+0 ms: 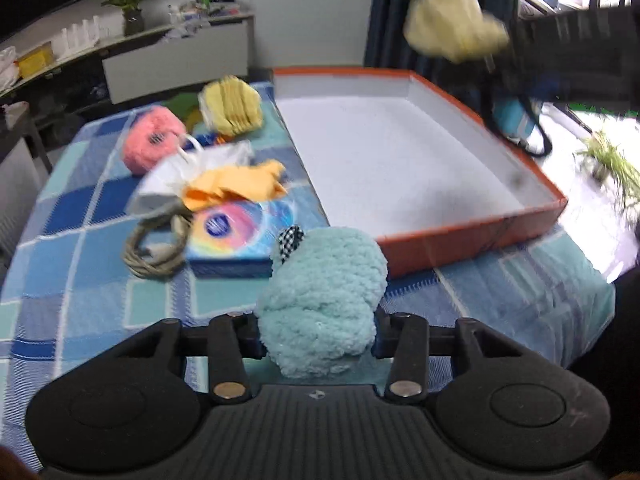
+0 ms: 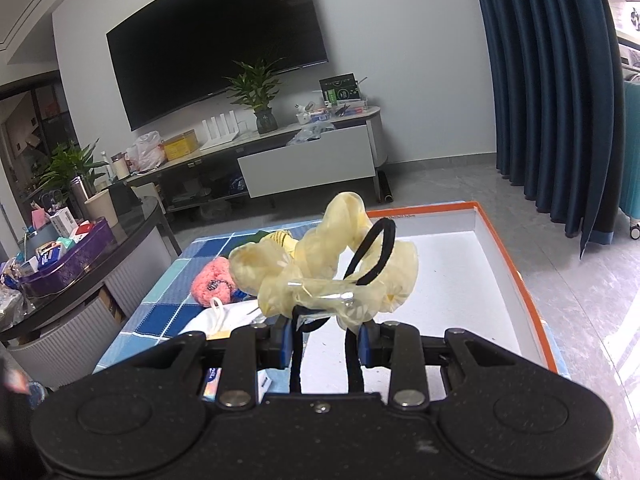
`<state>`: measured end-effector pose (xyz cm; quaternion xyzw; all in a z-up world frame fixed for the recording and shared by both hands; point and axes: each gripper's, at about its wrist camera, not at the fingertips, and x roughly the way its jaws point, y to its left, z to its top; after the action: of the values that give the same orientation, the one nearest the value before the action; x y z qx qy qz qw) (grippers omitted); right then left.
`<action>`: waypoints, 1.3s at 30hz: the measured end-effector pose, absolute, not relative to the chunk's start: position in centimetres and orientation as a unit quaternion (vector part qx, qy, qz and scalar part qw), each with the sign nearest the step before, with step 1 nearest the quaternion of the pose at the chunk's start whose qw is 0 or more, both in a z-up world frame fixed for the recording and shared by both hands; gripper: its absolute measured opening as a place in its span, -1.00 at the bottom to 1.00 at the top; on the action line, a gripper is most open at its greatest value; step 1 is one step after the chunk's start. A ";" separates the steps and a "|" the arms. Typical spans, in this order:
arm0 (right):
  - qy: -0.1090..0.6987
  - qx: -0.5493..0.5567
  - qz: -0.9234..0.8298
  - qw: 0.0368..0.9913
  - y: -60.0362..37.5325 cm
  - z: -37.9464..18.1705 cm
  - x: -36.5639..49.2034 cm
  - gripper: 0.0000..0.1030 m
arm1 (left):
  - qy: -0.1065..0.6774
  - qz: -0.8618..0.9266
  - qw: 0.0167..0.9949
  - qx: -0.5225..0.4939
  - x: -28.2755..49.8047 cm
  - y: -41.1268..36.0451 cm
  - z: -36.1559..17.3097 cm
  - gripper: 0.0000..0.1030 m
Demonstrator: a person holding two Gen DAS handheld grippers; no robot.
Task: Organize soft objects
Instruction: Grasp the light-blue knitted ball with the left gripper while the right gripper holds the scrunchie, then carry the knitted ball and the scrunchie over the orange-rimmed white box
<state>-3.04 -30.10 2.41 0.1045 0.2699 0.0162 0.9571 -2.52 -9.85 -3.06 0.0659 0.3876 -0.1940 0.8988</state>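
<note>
My left gripper (image 1: 318, 344) is shut on a fluffy light-blue plush (image 1: 324, 300), held above the checked blue cloth near the front edge of the orange-rimmed white box (image 1: 472, 236). My right gripper (image 2: 324, 338) is shut on a pale-yellow scrunchie (image 2: 316, 268) with black elastic loops, held above the box (image 2: 504, 248); it shows blurred in the left wrist view (image 1: 452, 24). A pink plush (image 1: 154, 140), a yellow knitted piece (image 1: 232, 106) and an orange cloth (image 1: 236, 186) lie on the cloth left of the box.
A blue rainbow-printed box (image 1: 236, 240), a coiled grey cord (image 1: 156, 248) and a white bag (image 1: 188, 172) lie among the soft items. A TV stand (image 2: 304, 156) and a cluttered round table (image 2: 80, 240) stand beyond. A dark curtain (image 2: 552, 92) hangs at right.
</note>
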 end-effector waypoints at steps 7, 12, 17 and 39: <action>0.273 0.109 0.014 0.956 -30.4 2.2 -3.0 -0.28 | 0.362 -0.165 0.916 0.049 -1.1 -9.1 0.3 -0.13; 0.267 0.107 0.012 0.958 -30.9 2.6 -3.1 -0.28 | 0.348 -0.156 0.924 0.036 0.4 -9.4 1.7 -0.13; 0.265 0.104 0.008 0.959 -31.3 2.9 -3.0 -0.28 | 0.342 -0.159 0.926 0.030 1.4 -10.6 2.3 -0.13; 0.271 0.115 -0.039 0.955 -35.2 3.5 -2.4 -0.28 | 0.356 -0.168 0.919 0.024 4.2 -15.1 3.2 -0.13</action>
<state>-2.35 -35.16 3.48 0.1150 0.2706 -0.0391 0.9550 4.23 -15.05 3.22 0.0238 0.3561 -0.1680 0.9189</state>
